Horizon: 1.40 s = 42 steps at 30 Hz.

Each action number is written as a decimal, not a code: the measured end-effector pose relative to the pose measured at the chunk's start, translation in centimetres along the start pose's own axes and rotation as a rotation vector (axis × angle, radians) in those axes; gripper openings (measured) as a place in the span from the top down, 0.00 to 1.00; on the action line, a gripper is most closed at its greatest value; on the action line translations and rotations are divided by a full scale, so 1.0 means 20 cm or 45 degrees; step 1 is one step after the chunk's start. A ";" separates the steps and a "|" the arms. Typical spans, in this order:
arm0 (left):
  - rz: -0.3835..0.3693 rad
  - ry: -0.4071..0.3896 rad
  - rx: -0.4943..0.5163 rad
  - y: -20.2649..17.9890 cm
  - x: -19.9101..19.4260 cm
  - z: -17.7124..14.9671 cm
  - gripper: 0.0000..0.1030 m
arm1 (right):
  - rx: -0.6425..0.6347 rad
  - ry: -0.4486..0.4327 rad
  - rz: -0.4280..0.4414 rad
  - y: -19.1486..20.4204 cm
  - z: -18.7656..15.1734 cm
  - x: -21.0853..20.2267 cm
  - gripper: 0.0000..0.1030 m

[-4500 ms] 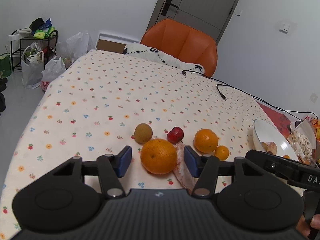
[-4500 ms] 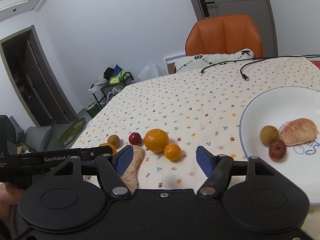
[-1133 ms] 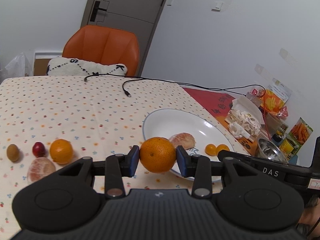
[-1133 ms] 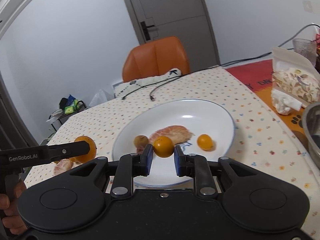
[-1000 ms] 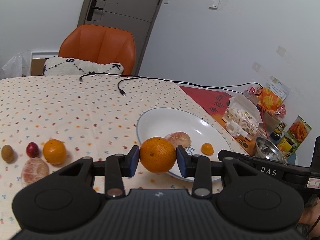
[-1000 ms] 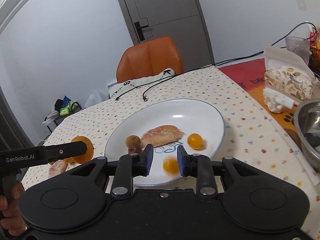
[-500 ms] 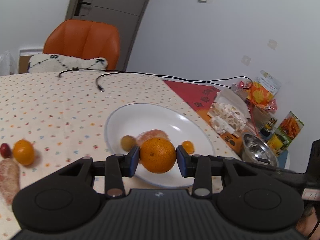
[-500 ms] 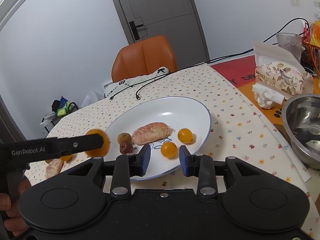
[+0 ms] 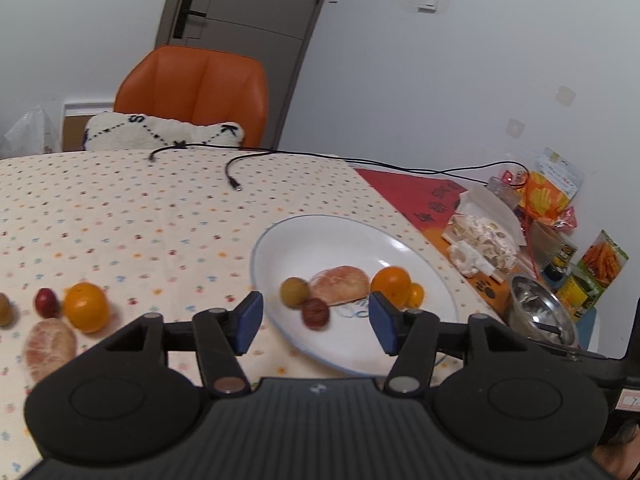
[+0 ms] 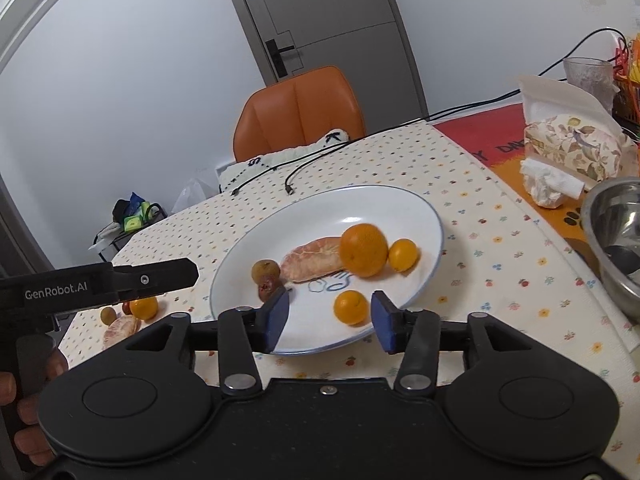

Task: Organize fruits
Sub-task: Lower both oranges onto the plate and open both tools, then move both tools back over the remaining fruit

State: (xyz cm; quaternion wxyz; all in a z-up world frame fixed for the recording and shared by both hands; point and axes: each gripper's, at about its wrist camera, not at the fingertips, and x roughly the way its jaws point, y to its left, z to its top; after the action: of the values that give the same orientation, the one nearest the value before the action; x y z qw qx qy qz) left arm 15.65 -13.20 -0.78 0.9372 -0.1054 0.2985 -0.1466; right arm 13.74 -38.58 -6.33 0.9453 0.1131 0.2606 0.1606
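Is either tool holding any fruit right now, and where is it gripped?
Nothing is held. Left tool and right tool are both open; the large orange lies on the plate.

Orange chair (image 9: 196, 96) w/ cushion (image 9: 160, 132), black cable (image 9: 232, 178), steel bowl (image 10: 616, 236), grey door (image 10: 320, 12)

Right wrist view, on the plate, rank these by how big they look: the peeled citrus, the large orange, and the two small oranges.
1. Peeled citrus, partly behind the orange.
2. Large orange, close in size to the citrus.
3. The two small oranges look alike; the front one is nearer the camera, so I won't rank them.
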 end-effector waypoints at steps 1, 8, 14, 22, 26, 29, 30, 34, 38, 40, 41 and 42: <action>0.007 0.000 -0.004 0.01 -0.01 0.00 0.40 | -0.002 0.000 0.003 0.01 0.00 0.00 0.53; 0.067 -0.028 -0.029 0.09 -0.08 0.00 0.26 | -0.031 -0.005 0.032 0.09 -0.01 0.01 0.44; 0.103 -0.045 -0.038 0.15 -0.14 -0.03 0.20 | -0.032 -0.013 0.049 0.12 -0.02 0.00 0.33; 0.140 -0.065 -0.075 0.24 -0.23 -0.06 0.18 | -0.027 -0.025 0.084 0.16 -0.03 0.01 0.20; 0.152 -0.071 -0.088 0.26 -0.26 -0.07 0.18 | -0.036 -0.029 0.111 0.20 -0.03 0.02 0.17; 0.163 -0.076 -0.094 0.29 -0.28 -0.07 0.18 | -0.037 -0.027 0.129 0.23 -0.03 0.03 0.15; 0.168 -0.079 -0.095 0.29 -0.29 -0.08 0.18 | -0.039 -0.028 0.135 0.24 -0.03 0.03 0.14; 0.192 -0.093 -0.106 0.33 -0.33 -0.08 0.18 | -0.055 -0.030 0.159 0.27 -0.04 0.04 0.12; 0.214 -0.101 -0.116 0.36 -0.36 -0.09 0.18 | -0.065 -0.023 0.177 0.31 -0.04 0.06 0.12; 0.223 -0.104 -0.123 0.38 -0.37 -0.09 0.18 | -0.071 -0.021 0.185 0.33 -0.05 0.06 0.12; 0.229 -0.105 -0.130 0.39 -0.38 -0.10 0.18 | -0.074 -0.020 0.189 0.34 -0.05 0.06 0.12; 0.236 -0.107 -0.138 0.40 -0.39 -0.10 0.18 | -0.077 -0.018 0.192 0.35 -0.05 0.07 0.12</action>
State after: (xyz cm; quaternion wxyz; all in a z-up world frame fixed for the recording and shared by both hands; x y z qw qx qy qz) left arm 10.17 -3.24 -0.57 0.9513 -0.1341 0.2749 -0.0384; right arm 12.60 -31.48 -5.67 0.9352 0.1049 0.2397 0.2384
